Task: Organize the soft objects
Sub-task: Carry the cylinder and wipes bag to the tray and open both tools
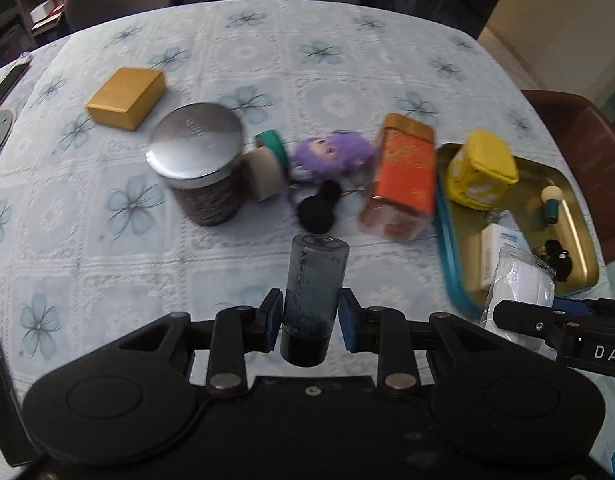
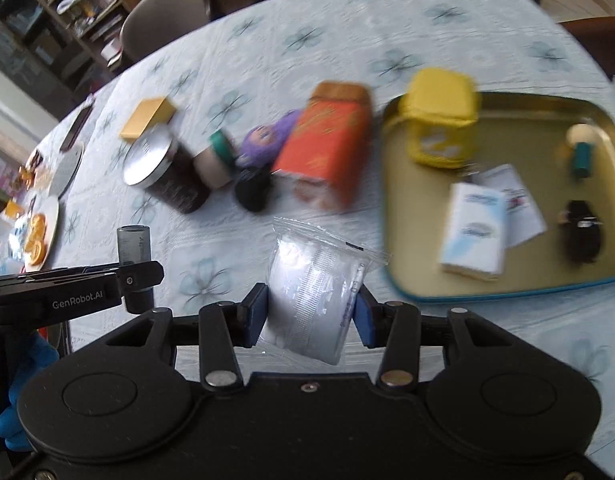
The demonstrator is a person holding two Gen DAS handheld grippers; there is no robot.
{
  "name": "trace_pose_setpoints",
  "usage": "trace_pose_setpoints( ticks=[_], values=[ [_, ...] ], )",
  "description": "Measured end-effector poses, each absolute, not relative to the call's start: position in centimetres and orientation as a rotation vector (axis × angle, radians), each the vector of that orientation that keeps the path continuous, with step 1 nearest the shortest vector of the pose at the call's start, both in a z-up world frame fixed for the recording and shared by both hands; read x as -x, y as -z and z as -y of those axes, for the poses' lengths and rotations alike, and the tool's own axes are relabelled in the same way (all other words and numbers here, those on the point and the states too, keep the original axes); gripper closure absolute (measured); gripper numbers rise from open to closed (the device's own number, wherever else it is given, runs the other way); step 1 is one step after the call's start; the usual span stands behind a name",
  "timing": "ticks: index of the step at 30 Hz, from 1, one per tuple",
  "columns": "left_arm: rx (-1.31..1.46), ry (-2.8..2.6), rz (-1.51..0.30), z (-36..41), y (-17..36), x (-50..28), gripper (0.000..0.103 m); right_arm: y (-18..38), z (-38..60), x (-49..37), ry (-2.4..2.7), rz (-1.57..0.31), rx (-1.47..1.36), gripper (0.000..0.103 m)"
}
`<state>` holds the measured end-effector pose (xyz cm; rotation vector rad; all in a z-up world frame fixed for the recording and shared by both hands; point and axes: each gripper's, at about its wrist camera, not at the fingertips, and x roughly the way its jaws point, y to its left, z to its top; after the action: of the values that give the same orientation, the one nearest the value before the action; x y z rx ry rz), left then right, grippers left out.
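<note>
My left gripper (image 1: 310,320) is shut on a dark see-through bottle (image 1: 313,300), held upright above the tablecloth. My right gripper (image 2: 309,312) is shut on a clear bag of white cotton pads (image 2: 311,296), just left of the gold tray (image 2: 527,120). In the tray are a yellow plush cube (image 2: 441,128), a tissue pack (image 2: 473,232), a small black plush (image 2: 581,232) and a teal-handled puff (image 2: 581,148). A purple plush (image 1: 331,154) and a black pom-pom (image 1: 319,208) lie on the table beyond the bottle.
An orange tin (image 1: 403,176) stands beside the tray's left rim (image 1: 451,256). A dark jar with a silver lid (image 1: 199,152), a beige sponge with a green band (image 1: 267,164) and a yellow box (image 1: 127,98) sit further left. Chairs surround the table; plates of food (image 2: 37,236) lie at the far left.
</note>
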<state>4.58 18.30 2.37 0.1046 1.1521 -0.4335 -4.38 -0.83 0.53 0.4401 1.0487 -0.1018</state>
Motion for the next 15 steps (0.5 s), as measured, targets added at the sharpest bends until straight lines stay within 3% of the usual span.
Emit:
trace_pose_setpoints(
  ticks=[10, 15],
  values=[
    [-0.149, 0.585, -1.115, -3.9, -3.2, -3.3, 0.079, -2.3, 12.3, 10.2, 0.332, -0.935, -0.520, 0.057],
    [-0.132, 0.578, -1.125, -0.2, -2.5, -3.7, 0.079, -2.5, 15.5, 10.5, 0.352, -0.917, -0.526, 0.057]
  ],
)
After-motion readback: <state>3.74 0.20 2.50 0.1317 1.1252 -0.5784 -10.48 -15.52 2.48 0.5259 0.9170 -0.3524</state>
